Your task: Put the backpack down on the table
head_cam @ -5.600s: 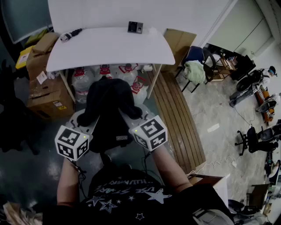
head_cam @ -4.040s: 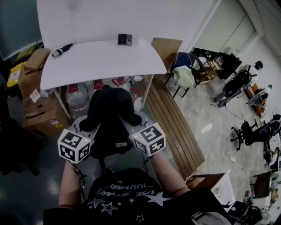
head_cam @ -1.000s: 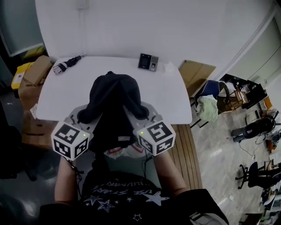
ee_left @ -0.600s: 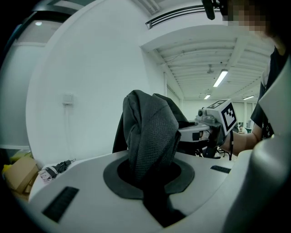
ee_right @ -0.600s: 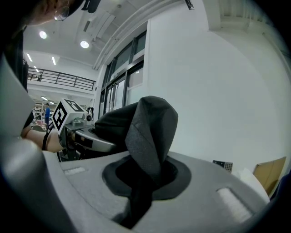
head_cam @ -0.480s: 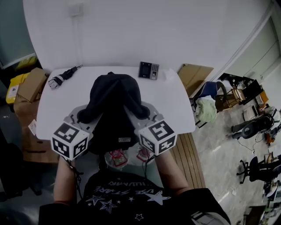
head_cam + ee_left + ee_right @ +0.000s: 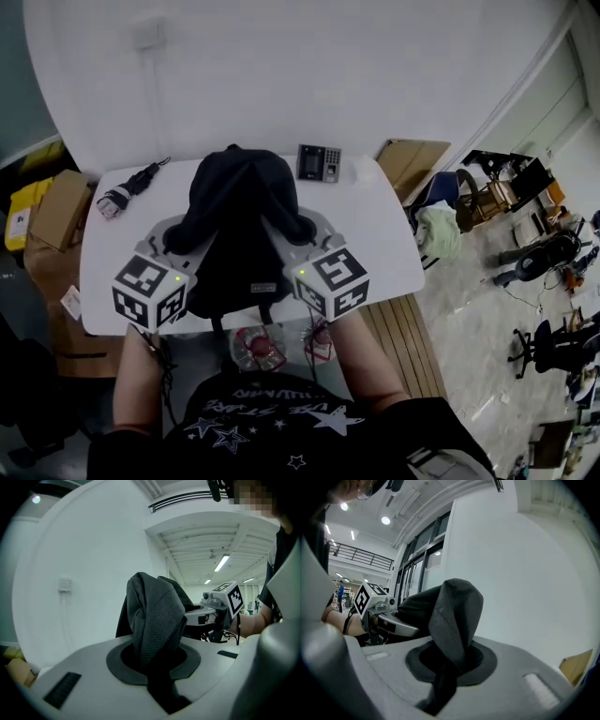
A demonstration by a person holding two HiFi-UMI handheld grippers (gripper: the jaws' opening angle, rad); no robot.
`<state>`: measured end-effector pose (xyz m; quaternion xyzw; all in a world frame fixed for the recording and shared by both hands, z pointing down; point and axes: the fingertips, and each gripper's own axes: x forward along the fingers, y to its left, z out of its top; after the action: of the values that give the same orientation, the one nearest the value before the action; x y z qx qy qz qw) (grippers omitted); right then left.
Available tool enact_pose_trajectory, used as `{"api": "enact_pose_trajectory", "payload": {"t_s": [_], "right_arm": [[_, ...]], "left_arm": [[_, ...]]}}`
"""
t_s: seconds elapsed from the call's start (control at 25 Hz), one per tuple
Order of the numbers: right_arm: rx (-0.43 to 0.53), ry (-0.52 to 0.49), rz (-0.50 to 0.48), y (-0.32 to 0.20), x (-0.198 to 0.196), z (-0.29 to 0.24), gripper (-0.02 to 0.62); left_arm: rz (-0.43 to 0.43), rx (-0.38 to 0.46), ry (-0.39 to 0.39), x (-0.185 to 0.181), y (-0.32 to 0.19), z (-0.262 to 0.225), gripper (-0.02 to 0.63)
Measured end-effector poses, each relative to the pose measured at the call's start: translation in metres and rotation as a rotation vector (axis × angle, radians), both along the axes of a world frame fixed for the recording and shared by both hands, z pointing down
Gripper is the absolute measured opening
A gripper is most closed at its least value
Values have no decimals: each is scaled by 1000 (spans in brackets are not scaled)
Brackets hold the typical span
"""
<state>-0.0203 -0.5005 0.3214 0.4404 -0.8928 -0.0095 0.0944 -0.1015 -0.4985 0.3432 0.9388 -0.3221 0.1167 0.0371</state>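
A black backpack (image 7: 239,234) hangs between both grippers over the near half of the white table (image 7: 384,234). My left gripper (image 7: 181,236) is shut on one dark strap (image 7: 154,620), which rises out of its jaws in the left gripper view. On the other side my right gripper (image 7: 302,230) is shut on the second strap (image 7: 452,620). The pack's lower end reaches just past the table's near edge. Whether it touches the tabletop I cannot tell.
On the table lie a black tool (image 7: 127,187) at the far left and a small dark keypad device (image 7: 318,162) at the back. Cardboard boxes (image 7: 52,211) stand left of the table, water bottles (image 7: 258,347) under it, chairs (image 7: 441,220) to the right.
Both grippers and the backpack have moved forward over the table. The table now lies under the pack, and the bottles under it show near my body.
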Motion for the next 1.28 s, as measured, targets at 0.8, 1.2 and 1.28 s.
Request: {"api": "enact_pose_trajectory", "payload": {"t_s": [0.8,1.2,1.28], "right_arm": [[-12,65,37,-71,-29,37,40],[-8,107,22,-75,-38,43,44],[-7,108,19,-75,-37,44,46]], "left_arm": [[30,-47,48,-29,-74,41,63],[17,-11,81,-34,-77,51,63],[19,1,87,-34,-77,52,63]]}}
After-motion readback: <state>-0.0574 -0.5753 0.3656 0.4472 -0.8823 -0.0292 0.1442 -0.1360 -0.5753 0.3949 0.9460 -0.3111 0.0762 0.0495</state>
